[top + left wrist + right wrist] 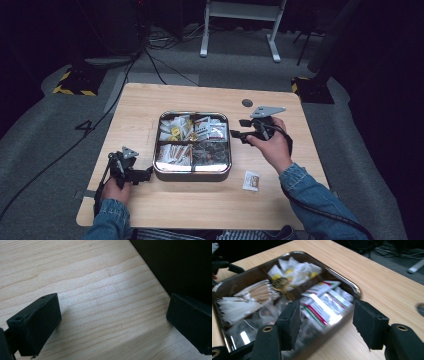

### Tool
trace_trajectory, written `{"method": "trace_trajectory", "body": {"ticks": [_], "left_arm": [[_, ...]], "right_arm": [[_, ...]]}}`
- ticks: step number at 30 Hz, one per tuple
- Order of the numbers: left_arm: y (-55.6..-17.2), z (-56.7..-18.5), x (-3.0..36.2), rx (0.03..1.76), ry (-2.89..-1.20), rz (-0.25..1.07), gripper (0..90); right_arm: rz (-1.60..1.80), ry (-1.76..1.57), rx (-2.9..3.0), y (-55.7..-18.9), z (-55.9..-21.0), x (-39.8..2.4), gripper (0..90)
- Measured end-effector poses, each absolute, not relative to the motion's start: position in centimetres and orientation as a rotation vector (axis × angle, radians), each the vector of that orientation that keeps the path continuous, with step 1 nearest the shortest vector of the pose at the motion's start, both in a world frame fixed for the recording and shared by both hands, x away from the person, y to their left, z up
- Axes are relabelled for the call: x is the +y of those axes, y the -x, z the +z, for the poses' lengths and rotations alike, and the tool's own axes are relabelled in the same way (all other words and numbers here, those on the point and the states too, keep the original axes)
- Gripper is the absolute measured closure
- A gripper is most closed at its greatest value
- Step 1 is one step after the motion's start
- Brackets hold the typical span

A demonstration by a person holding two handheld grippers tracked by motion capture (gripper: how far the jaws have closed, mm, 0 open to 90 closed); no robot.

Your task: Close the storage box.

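Note:
A shiny metal tray (pixel 192 175) with four compartments sits mid-table. It holds white and yellow sachets (pixel 175 127), red-and-green striped packets (pixel 207 127), brown stick packets (pixel 172 152) and dark items (pixel 212 152). My right gripper (pixel 238 128) hovers just off the tray's right rim, open, with nothing between its jaws. In the right gripper view, the right gripper (pixel 325 315) frames the striped packets (pixel 322 307) beyond the tray rim (pixel 352 287). My left gripper (pixel 145 174) lies low at the tray's left front corner. The left gripper (pixel 113 312) is open over bare wood.
One loose white sachet (pixel 251 181) lies on the table in front of the tray's right corner, below my right forearm. A round cable hole (pixel 247 102) sits behind the right gripper. A dark surface (pixel 180 265) rises at the upper right of the left gripper view.

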State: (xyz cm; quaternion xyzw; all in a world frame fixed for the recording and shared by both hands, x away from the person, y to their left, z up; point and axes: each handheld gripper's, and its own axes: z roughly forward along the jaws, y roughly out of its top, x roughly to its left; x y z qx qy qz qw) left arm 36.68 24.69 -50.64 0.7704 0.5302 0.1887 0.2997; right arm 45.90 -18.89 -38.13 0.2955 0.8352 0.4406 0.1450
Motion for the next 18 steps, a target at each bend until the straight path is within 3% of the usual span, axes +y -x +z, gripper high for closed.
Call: {"method": "trace_trajectory", "body": {"ticks": [10, 18], "left_arm": [[-36.8, -50.6, 24.6, 1.407, -2.049, 0.499, 0.0], [-36.9, -50.6, 24.6, 1.403, -2.05, 0.504, 0.0]], "right_arm": [[1.207, -0.967, 2.345, -45.0, -38.5, -25.0, 39.9], [1.189, -1.035, 2.325, -43.8, -39.2, -27.7, 39.6]]}}
